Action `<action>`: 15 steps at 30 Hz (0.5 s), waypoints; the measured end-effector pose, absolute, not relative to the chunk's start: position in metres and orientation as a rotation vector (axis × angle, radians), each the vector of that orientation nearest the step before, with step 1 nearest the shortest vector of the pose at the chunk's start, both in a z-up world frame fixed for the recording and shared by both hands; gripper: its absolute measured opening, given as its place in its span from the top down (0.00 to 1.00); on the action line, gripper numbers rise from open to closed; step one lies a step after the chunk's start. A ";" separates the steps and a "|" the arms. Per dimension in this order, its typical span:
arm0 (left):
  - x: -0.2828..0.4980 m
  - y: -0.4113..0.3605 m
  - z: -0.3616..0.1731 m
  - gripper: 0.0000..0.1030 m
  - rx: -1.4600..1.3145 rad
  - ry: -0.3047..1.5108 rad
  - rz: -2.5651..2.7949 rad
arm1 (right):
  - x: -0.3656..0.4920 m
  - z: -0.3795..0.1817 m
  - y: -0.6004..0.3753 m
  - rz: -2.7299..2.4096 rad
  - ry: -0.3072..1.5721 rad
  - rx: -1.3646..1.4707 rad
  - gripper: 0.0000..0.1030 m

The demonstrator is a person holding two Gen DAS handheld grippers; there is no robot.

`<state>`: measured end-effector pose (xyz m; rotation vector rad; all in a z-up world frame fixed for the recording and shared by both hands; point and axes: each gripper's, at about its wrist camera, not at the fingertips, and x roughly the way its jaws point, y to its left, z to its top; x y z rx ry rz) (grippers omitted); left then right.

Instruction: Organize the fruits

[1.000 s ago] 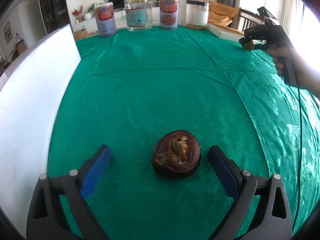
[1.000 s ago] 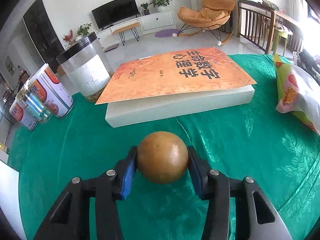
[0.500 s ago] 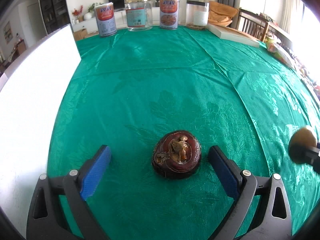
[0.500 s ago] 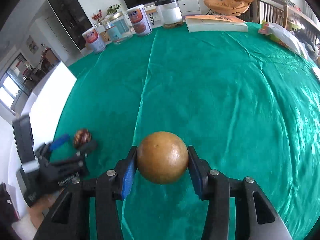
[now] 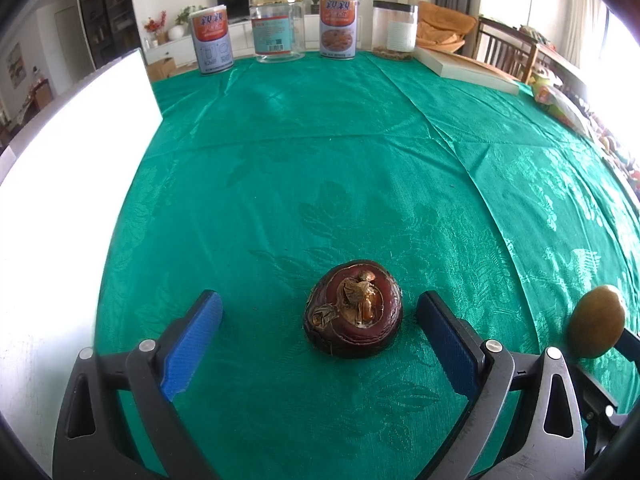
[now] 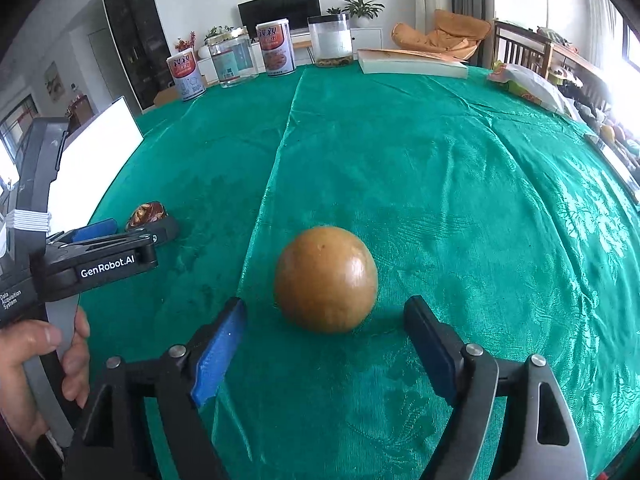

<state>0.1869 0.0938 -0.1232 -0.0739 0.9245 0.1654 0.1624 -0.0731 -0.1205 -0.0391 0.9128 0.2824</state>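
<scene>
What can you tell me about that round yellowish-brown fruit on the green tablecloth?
The round fruit is smooth, golden-brown and slightly glossy, with faint speckles. It sits on the green tablecloth between the right gripper's blue pads, which have just been opening and stand clear of it on both sides. Nothing else touches it.

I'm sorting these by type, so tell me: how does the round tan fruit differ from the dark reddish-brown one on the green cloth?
The round tan fruit is smooth and ball-shaped; the dark reddish-brown fruit is squat, with a dried, papery centre on top. The tan fruit lies between the open pads of the right tool, the dark fruit between those of the left tool. Both rest on the green cloth, gripped by neither tool.
</scene>
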 end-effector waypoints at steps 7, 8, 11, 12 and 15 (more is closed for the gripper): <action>0.187 0.094 -0.123 0.04 -0.074 0.925 0.165 | 0.163 -0.124 -0.064 0.260 0.920 -0.103 0.11; 0.187 0.094 -0.123 0.04 -0.074 0.925 0.166 | 0.164 -0.124 -0.066 0.258 0.920 -0.095 0.10; 0.187 0.094 -0.123 0.04 -0.074 0.925 0.166 | 0.163 -0.125 -0.064 0.253 0.922 -0.103 0.10; 0.187 0.094 -0.123 0.04 -0.074 0.925 0.166 | 0.164 -0.125 -0.063 0.251 0.924 -0.111 0.10; 0.187 0.094 -0.123 0.04 -0.074 0.925 0.165 | 0.163 -0.125 -0.063 0.250 0.924 -0.115 0.09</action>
